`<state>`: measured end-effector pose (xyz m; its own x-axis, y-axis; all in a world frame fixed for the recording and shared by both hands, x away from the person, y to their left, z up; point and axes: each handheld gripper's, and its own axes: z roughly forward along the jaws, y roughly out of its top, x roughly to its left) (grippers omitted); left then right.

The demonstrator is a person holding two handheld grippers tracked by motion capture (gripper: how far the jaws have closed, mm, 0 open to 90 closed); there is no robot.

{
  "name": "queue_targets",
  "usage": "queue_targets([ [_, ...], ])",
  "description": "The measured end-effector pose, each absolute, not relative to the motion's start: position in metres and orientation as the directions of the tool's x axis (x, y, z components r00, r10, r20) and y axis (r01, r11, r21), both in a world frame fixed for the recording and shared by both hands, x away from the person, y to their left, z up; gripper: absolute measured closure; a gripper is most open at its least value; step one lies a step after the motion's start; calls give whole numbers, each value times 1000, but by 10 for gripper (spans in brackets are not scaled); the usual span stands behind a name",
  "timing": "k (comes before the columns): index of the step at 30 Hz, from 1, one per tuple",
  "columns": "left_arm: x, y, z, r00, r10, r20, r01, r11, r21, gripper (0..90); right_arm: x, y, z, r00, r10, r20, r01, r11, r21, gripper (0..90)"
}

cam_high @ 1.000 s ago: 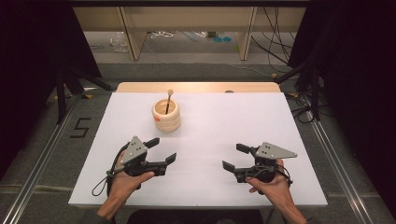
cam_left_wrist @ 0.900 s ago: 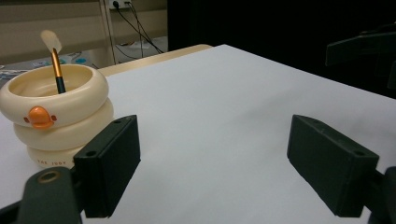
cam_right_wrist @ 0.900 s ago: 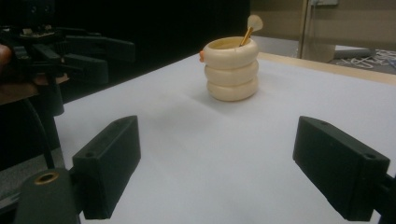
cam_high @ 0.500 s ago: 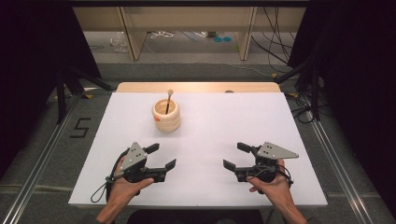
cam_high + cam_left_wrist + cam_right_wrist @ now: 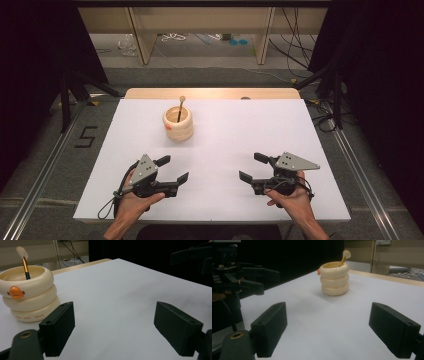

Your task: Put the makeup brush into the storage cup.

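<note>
A cream cup point(image 5: 178, 123) built like three stacked rings, with an orange duck bill on its side, stands upright on the white table top point(image 5: 225, 135) at the back left of centre. A thin stick with a pale flat tip point(image 5: 181, 106) leans inside it. My left gripper point(image 5: 175, 168) is open near the front edge, well short of the cup, with nothing between its jaws. My right gripper point(image 5: 250, 166) is open at the front right, also holding nothing. In the left gripper view the cup point(image 5: 27, 293) sits ahead to the left; in the right gripper view the cup point(image 5: 334, 278) stands far ahead.
A wooden strip point(image 5: 210, 93) borders the table's far edge. Beyond it are wooden shelf legs point(image 5: 140, 40) and cables on the floor. Metal rails point(image 5: 45, 170) run along both sides of the table. Wide bare surface lies between the grippers and the cup.
My left gripper has drifted a little back toward the table's near edge. The right gripper and the cup have stayed put.
</note>
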<state>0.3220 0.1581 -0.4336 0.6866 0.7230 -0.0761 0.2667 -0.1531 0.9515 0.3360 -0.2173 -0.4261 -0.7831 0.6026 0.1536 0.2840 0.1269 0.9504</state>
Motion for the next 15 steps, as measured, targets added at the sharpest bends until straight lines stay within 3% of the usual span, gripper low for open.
queue_targets([
  [15,323,159,-435,683,726,-83,274,-150,950,169,336,-217,-427,-784,602,154,284,128,950,158],
])
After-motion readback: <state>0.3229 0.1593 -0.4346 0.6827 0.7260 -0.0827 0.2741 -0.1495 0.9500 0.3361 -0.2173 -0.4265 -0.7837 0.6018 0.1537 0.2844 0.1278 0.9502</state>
